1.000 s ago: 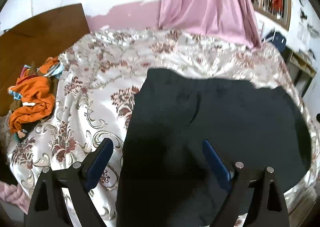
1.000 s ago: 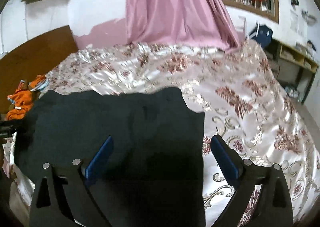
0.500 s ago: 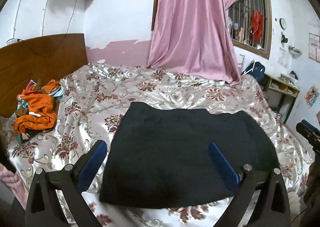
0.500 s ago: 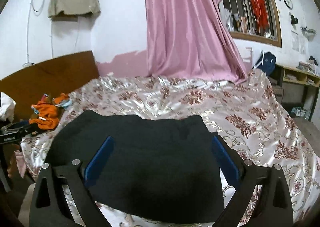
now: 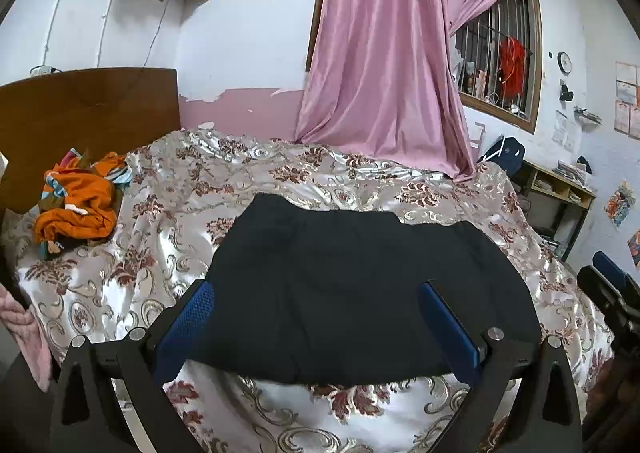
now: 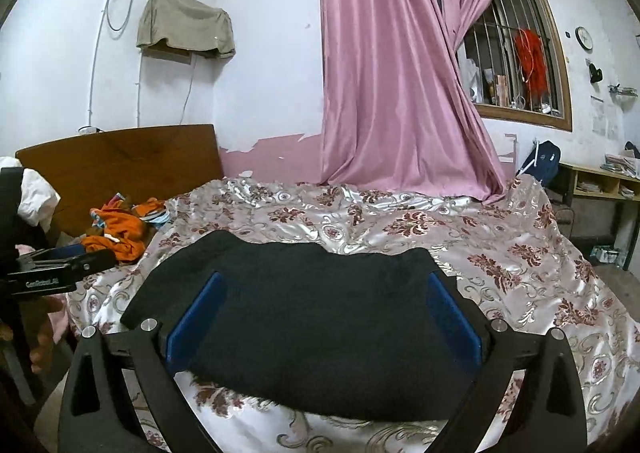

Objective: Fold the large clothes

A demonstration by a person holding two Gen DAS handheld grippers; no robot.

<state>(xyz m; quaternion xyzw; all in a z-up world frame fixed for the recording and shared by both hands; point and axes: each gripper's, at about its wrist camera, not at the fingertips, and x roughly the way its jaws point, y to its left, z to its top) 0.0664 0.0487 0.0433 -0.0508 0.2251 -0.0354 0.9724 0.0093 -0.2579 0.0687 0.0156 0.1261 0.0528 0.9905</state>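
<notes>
Bedspread (image 5: 304,173) of shiny floral fabric was seen covering a bed, and a folded black garment (image 5: 360,285) was laid flat on its near part. The left gripper (image 5: 316,317) was held above the near edge of the bed, angled slightly downward, its blue pads (image 5: 184,329) spread wide; its jaws had just been opening, and nothing was gripped between them. The right gripper (image 6: 322,313) was posed likewise, tilted a little downward toward the garment, its jaws wide apart and empty. Each gripper was glimpsed at the edge of the other's view. Orange clothes (image 5: 76,205) were heaped at the far left by a wooden headboard (image 5: 88,109). A pink curtain (image 5: 384,53) was hung behind the bed.
</notes>
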